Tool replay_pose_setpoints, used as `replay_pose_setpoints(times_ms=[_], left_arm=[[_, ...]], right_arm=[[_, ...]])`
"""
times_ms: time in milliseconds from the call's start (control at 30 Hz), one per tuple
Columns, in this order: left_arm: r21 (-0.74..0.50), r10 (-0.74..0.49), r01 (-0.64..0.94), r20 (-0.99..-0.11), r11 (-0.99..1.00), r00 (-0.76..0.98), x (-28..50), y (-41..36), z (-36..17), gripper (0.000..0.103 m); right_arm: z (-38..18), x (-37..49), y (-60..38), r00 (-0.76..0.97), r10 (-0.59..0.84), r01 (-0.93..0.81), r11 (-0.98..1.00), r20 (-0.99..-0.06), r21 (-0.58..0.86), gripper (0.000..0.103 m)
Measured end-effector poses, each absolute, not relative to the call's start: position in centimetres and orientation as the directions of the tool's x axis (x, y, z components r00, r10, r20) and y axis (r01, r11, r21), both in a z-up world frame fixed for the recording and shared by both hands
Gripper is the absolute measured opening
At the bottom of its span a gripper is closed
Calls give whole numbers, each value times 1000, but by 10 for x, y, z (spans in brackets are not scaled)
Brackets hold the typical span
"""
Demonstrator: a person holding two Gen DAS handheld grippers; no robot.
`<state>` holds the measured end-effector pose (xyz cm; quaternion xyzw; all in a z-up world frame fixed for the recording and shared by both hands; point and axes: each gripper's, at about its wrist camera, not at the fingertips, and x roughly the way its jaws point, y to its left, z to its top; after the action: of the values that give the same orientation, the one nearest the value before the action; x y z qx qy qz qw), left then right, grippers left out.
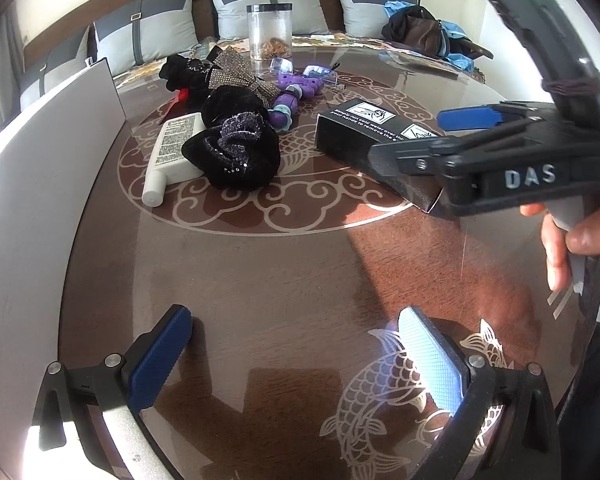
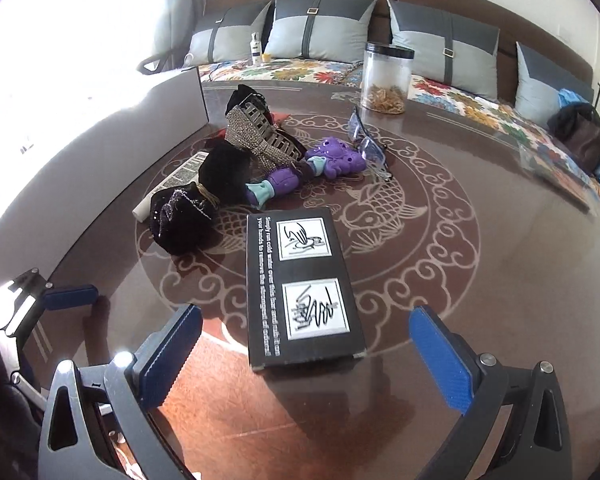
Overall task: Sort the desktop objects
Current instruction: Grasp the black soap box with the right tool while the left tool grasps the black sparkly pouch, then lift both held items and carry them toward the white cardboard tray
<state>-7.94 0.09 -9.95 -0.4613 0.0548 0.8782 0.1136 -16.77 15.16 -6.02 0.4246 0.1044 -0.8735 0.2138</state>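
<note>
Black box (image 2: 300, 284) lies flat on the table (image 2: 480, 320), just ahead of the right gripper (image 2: 306, 354), whose jaws are spread wide and holding nothing. Left gripper (image 1: 294, 356) is also spread, over bare tabletop. Far-left pile is unsorted: velvet scrunchies (image 2: 196, 208), white tube (image 1: 172, 156), purple toy (image 2: 332, 160), glasses (image 2: 366, 142). Jar (image 2: 386, 78) stands far. Sorting looks barely begun; the box is probably first.

White tube (image 2: 168, 184) half hidden behind black pouch (image 2: 180, 220).
</note>
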Motion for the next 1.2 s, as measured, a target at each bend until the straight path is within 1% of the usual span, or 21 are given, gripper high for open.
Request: replay_pose_setpoints(times_ms=[67,100,133,167,200,267,333,467,600,667,700,767,800,867,967,1033,1067,1100,1133,1167,1200], left_arm=[[-9,151,-257,-828,-966,-540,-77,-1,-99,103],[-8,150,-260,-833,-966,-532,-76,-2,-99,103],[-7,146,-259,-840,-966,-523,-75,-3,-98,103],[-7,139,-250,-847,-968,-514,-75,-5,-98,103],[-8,132,-240,-852,-971,-507,-76,-6,-97,103],[-22,136,-221,-847,-975,-514,-81,-11,-92,103],[-24,131,-197,-821,-980,-556,-93,-15,-81,103],[-29,108,-142,-802,-989,-587,-142,-19,-61,103],[75,5,-114,-816,-991,-579,-194,-8,-63,103],[98,-4,-140,-831,-985,-556,-208,0,-71,103],[103,5,-164,-831,-981,-556,-209,4,-73,99],[83,52,-221,-838,-972,-543,-205,11,-78,51],[73,64,-237,-848,-969,-525,-202,13,-82,47],[21,127,-267,-841,-964,-525,-182,12,-82,47],[-115,258,-308,-838,-945,-481,-143,3,-80,47],[-135,279,-313,-833,-940,-478,-118,-2,-79,51],[-128,270,-308,-835,-943,-480,-111,-4,-78,66],[-119,258,-300,-837,-946,-482,-106,-5,-78,77],[-106,243,-292,-837,-951,-489,-104,-5,-77,97],[-88,228,-286,-832,-954,-505,-104,-4,-75,100],[-72,216,-283,-828,-956,-518,-105,-2,-74,100]], right_arm=[[-69,-186,141,-505,-267,473,-881,-821,-5,103],[-71,-192,139,-491,-269,475,-880,-829,4,98],[-73,-195,139,-474,-282,478,-878,-834,25,83],[-75,-197,141,-452,-296,482,-875,-842,49,73],[-77,-197,143,-430,-305,482,-873,-850,69,61],[-77,-189,151,-438,-312,472,-878,-843,81,60],[-77,-174,161,-452,-307,464,-883,-837,73,59],[-78,-134,190,-498,-286,415,-908,-819,65,59],[-77,-114,211,-516,-273,361,-929,-812,83,60],[-76,-114,218,-512,-283,347,-932,-811,106,60],[-76,-114,220,-517,-285,344,-932,-807,109,60],[-77,-113,223,-526,-278,340,-935,-804,101,60],[-77,-114,224,-529,-274,337,-936,-803,98,60],[-77,-115,226,-528,-277,334,-937,-803,103,60],[-76,-117,227,-518,-280,332,-937,-808,111,60],[-76,-117,229,-512,-278,330,-937,-813,113,60],[-76,-117,230,-508,-281,331,-937,-814,117,60],[-76,-117,229,-505,-281,333,-936,-816,116,60],[-75,-117,228,-503,-276,337,-935,-819,108,60],[-76,-117,226,-501,-269,342,-935,-823,97,61],[-75,-116,224,-502,-263,347,-934,-824,87,61]])
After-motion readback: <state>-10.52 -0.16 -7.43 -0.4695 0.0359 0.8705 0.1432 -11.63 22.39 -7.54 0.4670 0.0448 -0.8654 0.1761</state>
